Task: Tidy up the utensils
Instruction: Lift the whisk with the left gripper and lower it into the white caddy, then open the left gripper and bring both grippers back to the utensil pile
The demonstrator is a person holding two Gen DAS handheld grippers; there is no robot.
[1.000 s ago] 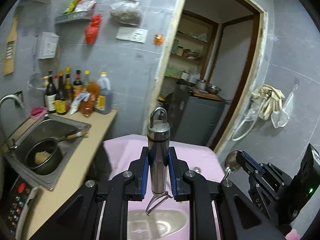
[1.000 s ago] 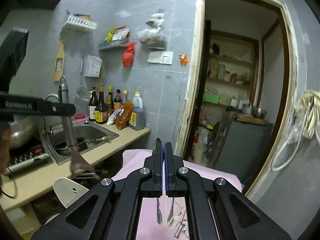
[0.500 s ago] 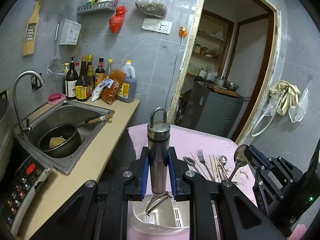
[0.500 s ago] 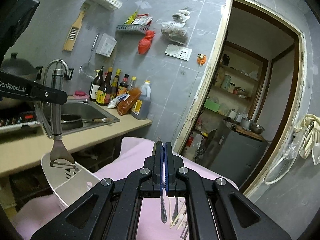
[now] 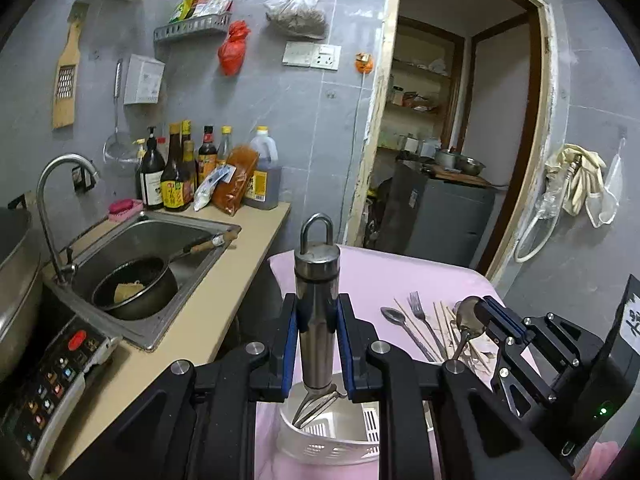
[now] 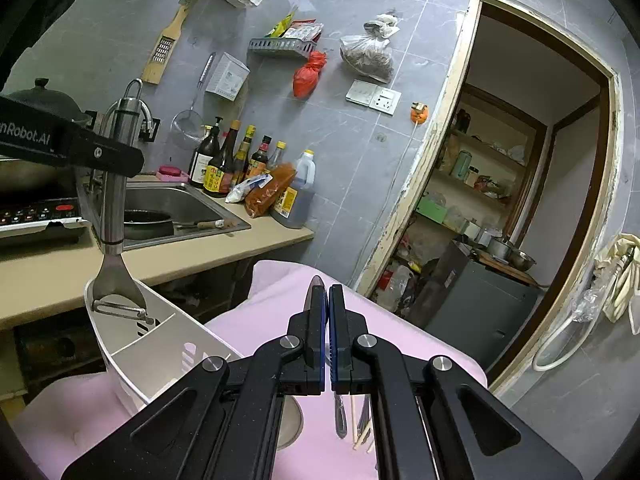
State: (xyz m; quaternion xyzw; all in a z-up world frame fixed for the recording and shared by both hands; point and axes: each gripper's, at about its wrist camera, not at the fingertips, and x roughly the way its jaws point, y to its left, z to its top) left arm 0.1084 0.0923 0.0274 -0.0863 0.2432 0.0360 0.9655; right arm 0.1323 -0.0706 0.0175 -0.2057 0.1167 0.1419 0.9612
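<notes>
My left gripper (image 5: 317, 320) is shut on the steel handle of a peeler (image 5: 317, 280), held upright with its hanging loop on top. The peeler's blade end dips into the near-left compartment of a white slotted utensil caddy (image 5: 328, 444) on the pink cloth. In the right wrist view the peeler (image 6: 114, 200) hangs over the caddy's (image 6: 160, 344) far end. My right gripper (image 6: 329, 300) is shut on a spoon (image 5: 466, 312), bowl uppermost, to the right of the caddy. A spoon (image 5: 394, 316), a fork (image 5: 418, 308) and chopsticks (image 5: 440, 316) lie loose on the cloth.
A beige counter (image 5: 224, 308) with a steel sink (image 5: 168, 236), a pan in it and sauce bottles (image 5: 180, 176) runs along the left. An induction cooker (image 5: 52, 380) sits at the near left. An open doorway (image 5: 460, 140) lies beyond the table.
Both grippers have sunk toward the table. The peeler's blade has come down into the caddy, which now shows more fully, and the loose utensils on the cloth have come into view.
</notes>
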